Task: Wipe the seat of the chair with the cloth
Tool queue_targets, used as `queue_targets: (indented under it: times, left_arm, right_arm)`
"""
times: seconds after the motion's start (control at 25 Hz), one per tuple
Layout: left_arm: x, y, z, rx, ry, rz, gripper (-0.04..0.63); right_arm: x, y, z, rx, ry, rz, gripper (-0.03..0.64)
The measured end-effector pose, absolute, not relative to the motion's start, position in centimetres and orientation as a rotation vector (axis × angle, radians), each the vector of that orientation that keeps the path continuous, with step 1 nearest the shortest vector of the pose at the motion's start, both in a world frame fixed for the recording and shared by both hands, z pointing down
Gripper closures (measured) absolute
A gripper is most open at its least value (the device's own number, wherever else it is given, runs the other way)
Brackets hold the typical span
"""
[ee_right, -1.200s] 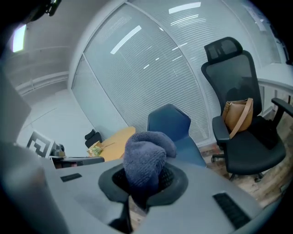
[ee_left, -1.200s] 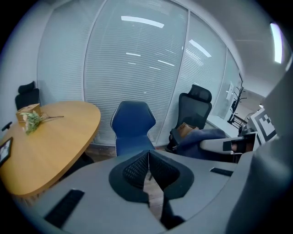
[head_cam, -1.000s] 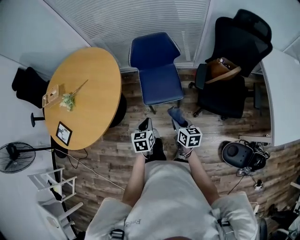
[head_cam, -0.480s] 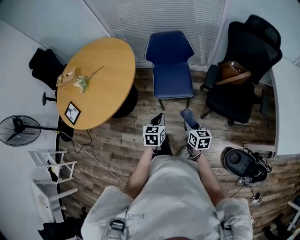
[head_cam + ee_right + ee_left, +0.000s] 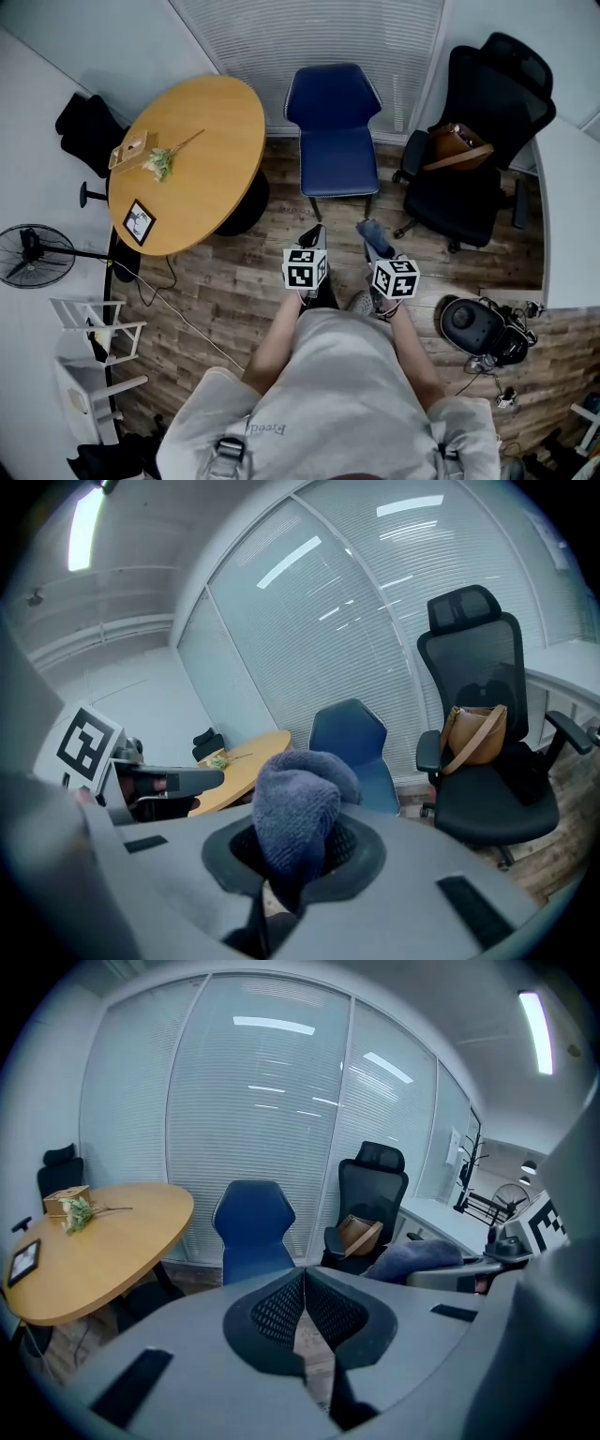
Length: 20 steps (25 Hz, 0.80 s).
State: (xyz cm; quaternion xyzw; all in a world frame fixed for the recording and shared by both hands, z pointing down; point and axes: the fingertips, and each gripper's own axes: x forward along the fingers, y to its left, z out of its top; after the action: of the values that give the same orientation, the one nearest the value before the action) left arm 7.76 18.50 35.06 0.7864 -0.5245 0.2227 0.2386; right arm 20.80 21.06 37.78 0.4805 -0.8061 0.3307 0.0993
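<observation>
A blue chair (image 5: 335,136) stands against the blinds straight ahead, its seat (image 5: 337,163) bare; it also shows in the left gripper view (image 5: 251,1238) and the right gripper view (image 5: 354,750). My right gripper (image 5: 375,234) is shut on a bunched blue-grey cloth (image 5: 296,816), held in the air short of the chair. The cloth (image 5: 376,232) sticks out past the jaws. My left gripper (image 5: 315,237) hangs beside it, jaws closed together with nothing between them (image 5: 305,1309).
A round wooden table (image 5: 186,159) with a flower sprig, a small box and a framed picture stands left of the chair. A black office chair (image 5: 469,159) carrying a brown bag (image 5: 450,145) is at the right. A fan (image 5: 28,255), a white rack and cables lie on the wooden floor.
The view has shifted: the blue chair now sits more centred ahead. Both grippers stay side by side before the person, the cloth still in the right one.
</observation>
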Motion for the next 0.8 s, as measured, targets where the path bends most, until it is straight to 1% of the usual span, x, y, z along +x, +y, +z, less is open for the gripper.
queue_targets:
  times: [0.8]
  left_arm:
    - [7.4, 19.4, 35.8, 2.112, -1.451, 0.573, 0.568]
  right_arm:
    - [21.8, 21.5, 38.1, 1.425, -2.383, 0.967, 0.568]
